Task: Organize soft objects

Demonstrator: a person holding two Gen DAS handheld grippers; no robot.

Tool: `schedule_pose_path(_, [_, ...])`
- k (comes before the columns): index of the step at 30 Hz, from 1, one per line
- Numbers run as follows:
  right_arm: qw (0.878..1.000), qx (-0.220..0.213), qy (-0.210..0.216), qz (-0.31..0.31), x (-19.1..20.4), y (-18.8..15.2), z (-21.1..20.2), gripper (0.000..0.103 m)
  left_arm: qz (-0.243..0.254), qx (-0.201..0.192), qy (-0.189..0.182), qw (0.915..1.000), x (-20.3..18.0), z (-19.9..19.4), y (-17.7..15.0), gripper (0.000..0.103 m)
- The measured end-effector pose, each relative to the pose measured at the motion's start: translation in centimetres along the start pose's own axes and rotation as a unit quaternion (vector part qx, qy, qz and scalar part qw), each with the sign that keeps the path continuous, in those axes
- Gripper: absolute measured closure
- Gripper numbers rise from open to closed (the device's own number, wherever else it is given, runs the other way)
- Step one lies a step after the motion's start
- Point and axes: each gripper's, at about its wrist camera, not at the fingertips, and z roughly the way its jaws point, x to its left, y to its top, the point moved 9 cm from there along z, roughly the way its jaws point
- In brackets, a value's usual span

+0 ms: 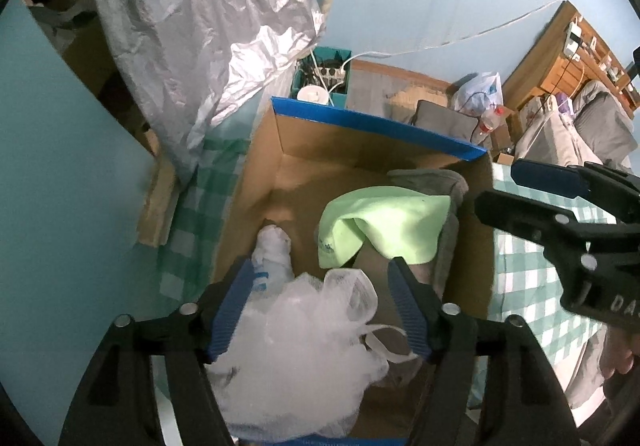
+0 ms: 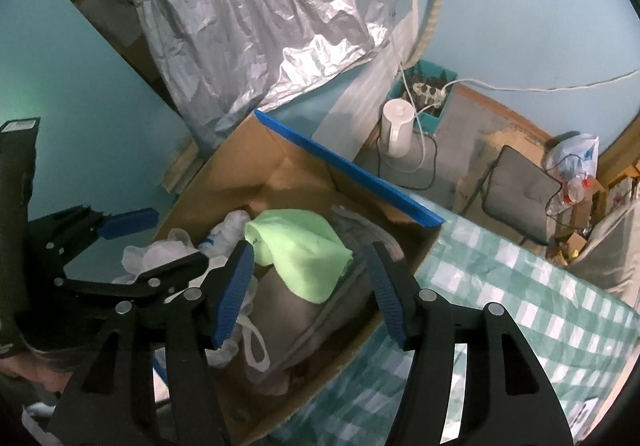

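Observation:
An open cardboard box (image 1: 328, 150) with blue-edged flaps holds the soft things. A white mesh bath puff (image 1: 296, 346) lies at its near end, between the wide-open fingers of my left gripper (image 1: 324, 286); whether the pads touch it I cannot tell. A light green cloth (image 1: 384, 222) lies over a grey folded textile (image 1: 448, 182). A white rolled item with blue marks (image 1: 272, 250) lies beside them. In the right wrist view my right gripper (image 2: 310, 266) is open and empty above the green cloth (image 2: 300, 250) and grey textile (image 2: 288, 314).
The box (image 2: 224, 162) rests on a green-and-white checked cloth (image 2: 520, 278). A silver crinkled cover (image 2: 272, 14) hangs behind it. On the floor beyond stand a white appliance (image 2: 398, 130), a teal bin with a power strip (image 2: 430, 94) and a grey chair (image 2: 520, 186).

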Motion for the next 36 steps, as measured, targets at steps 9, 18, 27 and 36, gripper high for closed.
schedule_pose_path(9, [1.000, -0.022, -0.006, 0.018, -0.7, -0.4, -3.7, 0.043, -0.012, -0.032, -0.004, 0.9994, -0.8, -4.0, -0.7, 0.024])
schedule_pose_path(18, [0.998, -0.050, -0.021, 0.027, -1.4, -0.7, -8.4, 0.042, -0.020, -0.050, -0.014, 0.9984, -2.8, -7.0, -1.5, 0.020])
schedule_pose_path(27, [0.996, -0.070, -0.028, 0.037, -1.9, -1.5, -12.2, 0.042, -0.026, -0.067, -0.003, 0.9974, -3.5, -10.1, -2.5, 0.015])
schedule_pose_path(36, [0.994, -0.092, -0.037, 0.047, -2.6, -2.4, -15.3, 0.042, -0.020, -0.100, -0.002, 0.9948, -5.1, -14.5, -2.6, 0.008])
